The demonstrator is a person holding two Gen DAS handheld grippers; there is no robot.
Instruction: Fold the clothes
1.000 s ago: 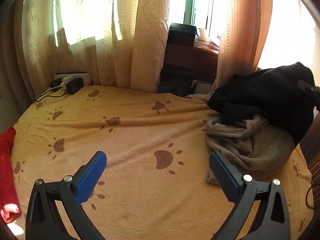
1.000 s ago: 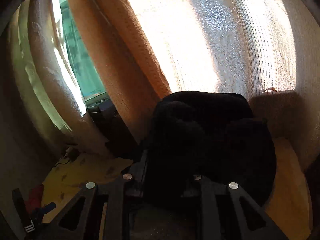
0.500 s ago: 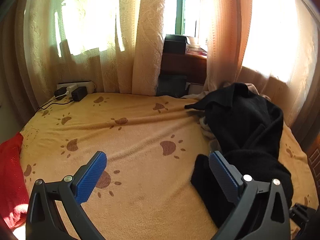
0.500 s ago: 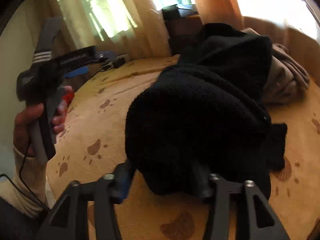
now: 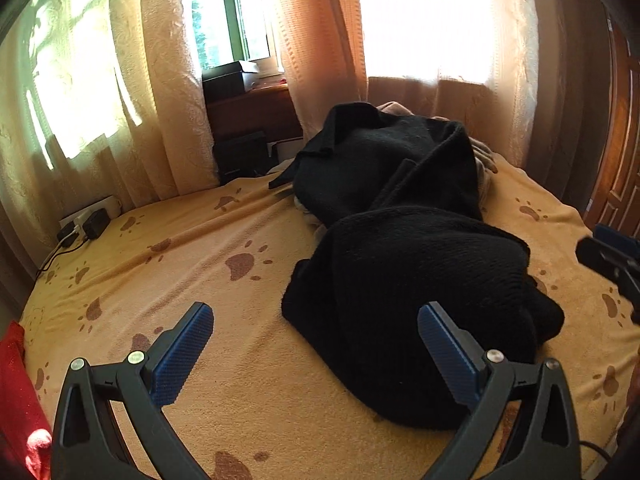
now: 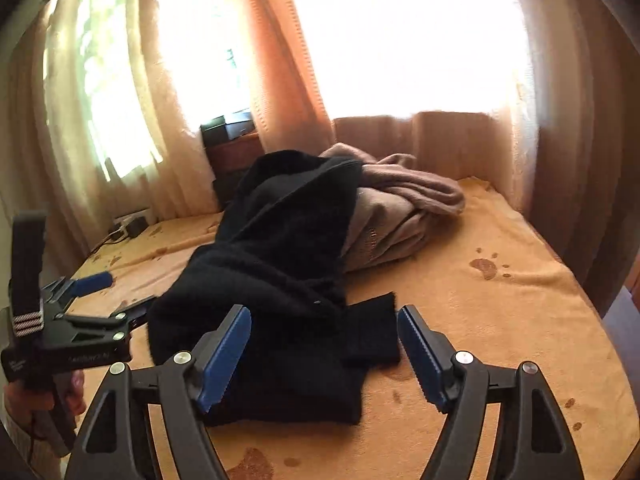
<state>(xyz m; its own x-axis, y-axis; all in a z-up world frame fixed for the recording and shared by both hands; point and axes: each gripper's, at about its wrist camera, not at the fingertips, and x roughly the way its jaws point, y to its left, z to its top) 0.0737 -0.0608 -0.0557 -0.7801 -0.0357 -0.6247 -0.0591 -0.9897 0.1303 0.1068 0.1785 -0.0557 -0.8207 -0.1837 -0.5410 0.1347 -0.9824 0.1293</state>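
A black knitted garment is seen on a yellow-orange terry blanket printed with brown paw marks. A greyish-brown fleece garment is shown behind it. Blue ribbed pads are carried on black gripper frames. A red cloth is glimpsed at the edge. Cream patterned curtains are backlit.

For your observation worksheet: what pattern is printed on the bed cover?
Brown paw prints on the yellow-orange fleecy bed cover, clearest in the left wrist view.
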